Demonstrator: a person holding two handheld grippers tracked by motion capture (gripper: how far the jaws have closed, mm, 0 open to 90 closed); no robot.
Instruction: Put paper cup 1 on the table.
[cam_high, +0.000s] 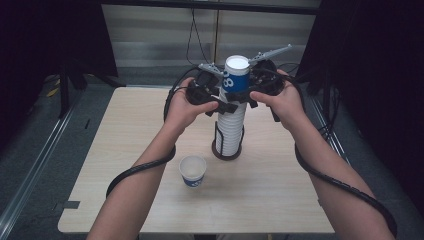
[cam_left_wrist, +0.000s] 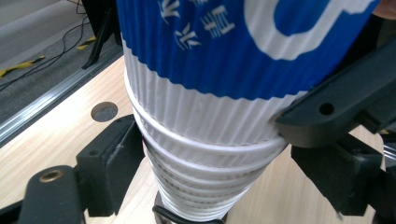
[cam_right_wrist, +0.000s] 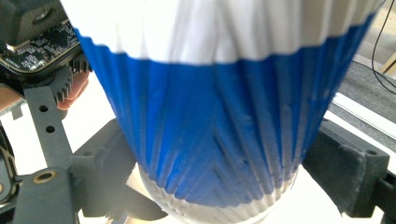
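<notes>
Cup stack (cam_high: 231, 127) mid-table; both grippers flank top cup (cam_high: 236, 74); edges distant.

A pale rectangular wooden table top (cam_high: 125, 165) fills the centre of the high view, with a round hole (cam_left_wrist: 104, 111) in its surface at 9 o'clock in the left gripper view. A single blue-and-white paper cup (cam_high: 192, 170) stands upright on the table just toward 6 o'clock of centre. Black cables (cam_high: 192, 35) hang before the grey back wall (cam_high: 160, 30) at 12 o'clock, and a silver floor rail (cam_high: 37, 160) runs along 9 o'clock.
</notes>
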